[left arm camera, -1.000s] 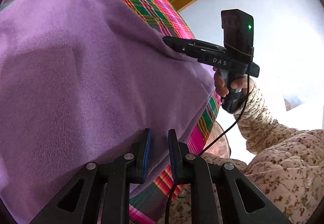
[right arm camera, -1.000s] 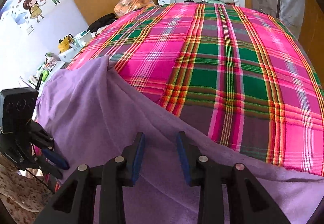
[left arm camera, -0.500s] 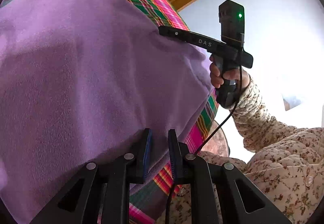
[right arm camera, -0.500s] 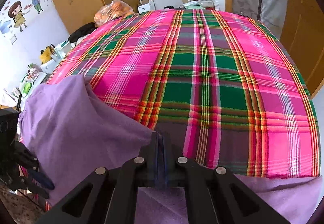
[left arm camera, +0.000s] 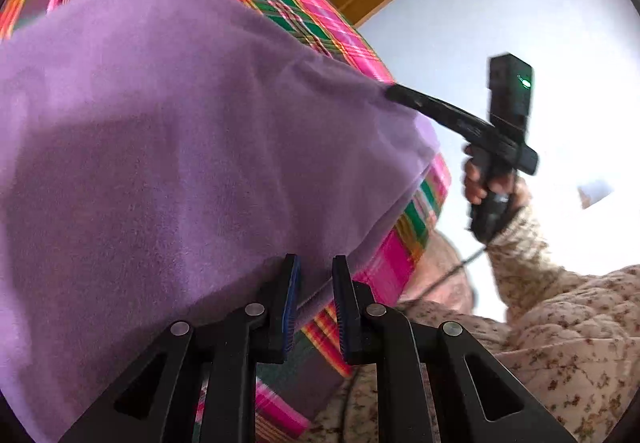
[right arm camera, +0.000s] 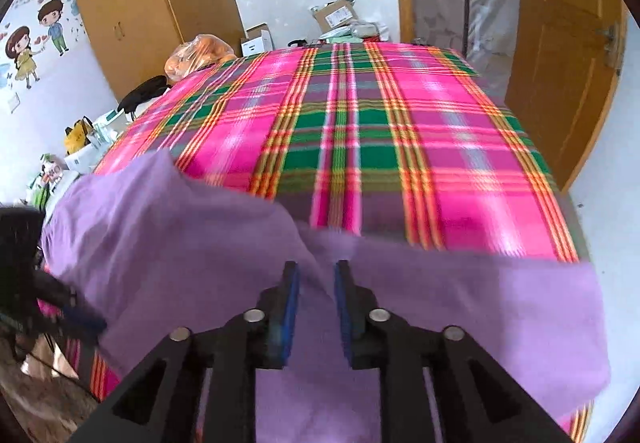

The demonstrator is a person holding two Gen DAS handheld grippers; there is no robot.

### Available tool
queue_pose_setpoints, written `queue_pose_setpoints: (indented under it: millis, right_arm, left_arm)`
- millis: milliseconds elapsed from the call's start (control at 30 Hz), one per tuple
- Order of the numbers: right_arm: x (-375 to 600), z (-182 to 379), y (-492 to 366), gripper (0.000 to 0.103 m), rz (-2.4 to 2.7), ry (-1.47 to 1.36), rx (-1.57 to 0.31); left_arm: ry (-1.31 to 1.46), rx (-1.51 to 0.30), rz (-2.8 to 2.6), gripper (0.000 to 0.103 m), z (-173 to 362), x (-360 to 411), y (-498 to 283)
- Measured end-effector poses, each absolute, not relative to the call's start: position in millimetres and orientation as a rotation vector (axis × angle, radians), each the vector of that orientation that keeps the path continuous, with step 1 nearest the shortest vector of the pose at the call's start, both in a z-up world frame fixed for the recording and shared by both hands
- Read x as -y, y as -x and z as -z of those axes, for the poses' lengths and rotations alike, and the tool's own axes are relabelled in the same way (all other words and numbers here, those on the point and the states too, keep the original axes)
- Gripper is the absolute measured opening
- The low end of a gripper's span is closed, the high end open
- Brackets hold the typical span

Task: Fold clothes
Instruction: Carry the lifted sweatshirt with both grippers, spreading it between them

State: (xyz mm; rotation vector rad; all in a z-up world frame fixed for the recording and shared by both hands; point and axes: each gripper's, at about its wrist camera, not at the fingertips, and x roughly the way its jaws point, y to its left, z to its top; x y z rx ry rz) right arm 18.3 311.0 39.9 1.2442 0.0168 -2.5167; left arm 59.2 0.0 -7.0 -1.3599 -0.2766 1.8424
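A: On the bed [right arm camera: 400, 147], under both tongs, lies the purple cloth [left arm camera: 180, 147]. It covers the near part of the plaid sheet.

B: Where are its edges?

A: In the left view one edge hangs over the bed's side, right at the left tongs [left arm camera: 314, 307]. Those tongs are apart, and the cloth's edge sits in the gap, not pinched.

B: And the right tongs?

A: In the right view the right tongs [right arm camera: 314, 303] are apart too, and a raised fold of cloth runs up between the fingers. In the left view they look shut, with the tip touching a far bit of the cloth. So I cannot tell.

B: Is there room to move?

A: Yes. Past the right tongs the sheet is bare all the way to the far end.

B: Any boxes or bags?

A: Only the right view shows them. An open box [right arm camera: 334, 17] sits past the bed, too far to see inside. An orange bag [right arm camera: 200, 55] is up and to the left.

B: What shows only in the left view?

A: The hand [left arm camera: 486, 179] and flowery sleeve [left arm camera: 524, 251] holding the right tongs.
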Motion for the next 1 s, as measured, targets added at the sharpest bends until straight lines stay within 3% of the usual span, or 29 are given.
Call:
queue_pose_setpoints:
  millis: [133,333,1000]
  right_arm:
    - [-324,-34,-54,0.030,2.528,-1.267,0.006]
    - [-323,-27,-84,0.037,2.507,-1.266,-0.028]
    - [-267,-12,-115,0.053,2.605,-1.133,-0.620]
  left_arm:
    - [1.327,0.134,-1.918,0.026,-2,-12,-70]
    - [1.297,0.022,-1.984,0.026,-6,-22,-78]
    - [1.266,-0.302,-2.169,0.026,-8,-54,-93]
